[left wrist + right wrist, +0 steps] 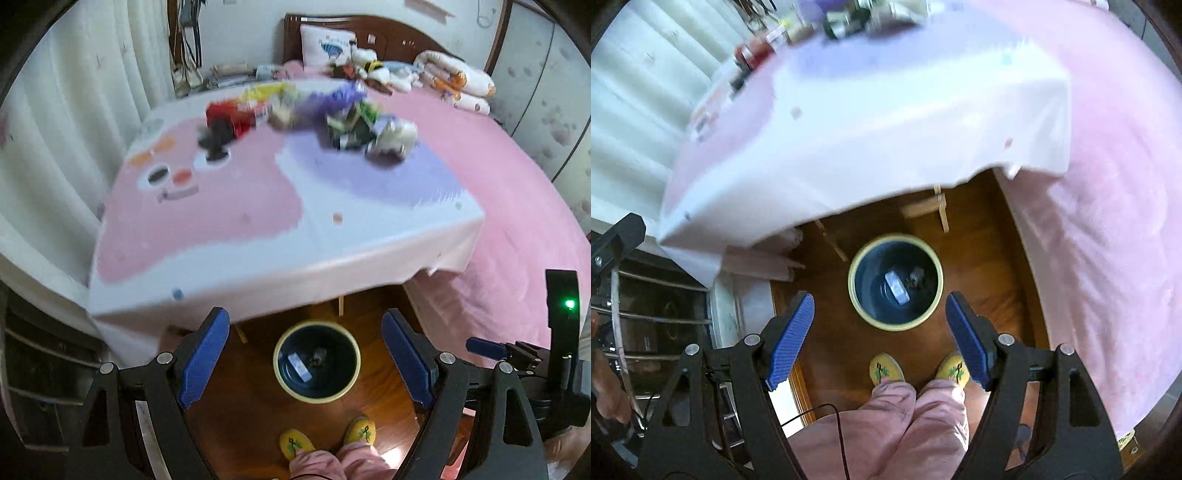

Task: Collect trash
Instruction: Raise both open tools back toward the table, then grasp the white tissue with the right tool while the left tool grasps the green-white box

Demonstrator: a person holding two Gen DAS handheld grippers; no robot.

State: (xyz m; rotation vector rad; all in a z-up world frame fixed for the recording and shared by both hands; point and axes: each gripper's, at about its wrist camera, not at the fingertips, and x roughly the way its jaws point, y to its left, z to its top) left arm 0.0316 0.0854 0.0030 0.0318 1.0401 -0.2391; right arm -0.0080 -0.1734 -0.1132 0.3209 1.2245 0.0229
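Observation:
A heap of colourful trash (306, 114) lies at the far side of the cloth-covered table (258, 229): red, yellow, purple and green wrappers, all blurred. On the wooden floor below the table's near edge stands a dark blue bin with a cream rim (317, 360) (895, 281), holding a white wrapper (897, 287) and a small dark scrap. My left gripper (308, 345) hangs open above the bin, empty. My right gripper (880, 325) is open too, also above the bin, nothing between its blue pads. The trash heap shows blurred at the top of the right wrist view (846, 16).
A pink bed (517, 206) runs along the right, with pillows and folded bedding at its head. White curtains (55, 129) hang at left. The person's yellow slippers (886, 369) and pink trousers stand just before the bin. A dark metal rack (646, 314) stands at lower left.

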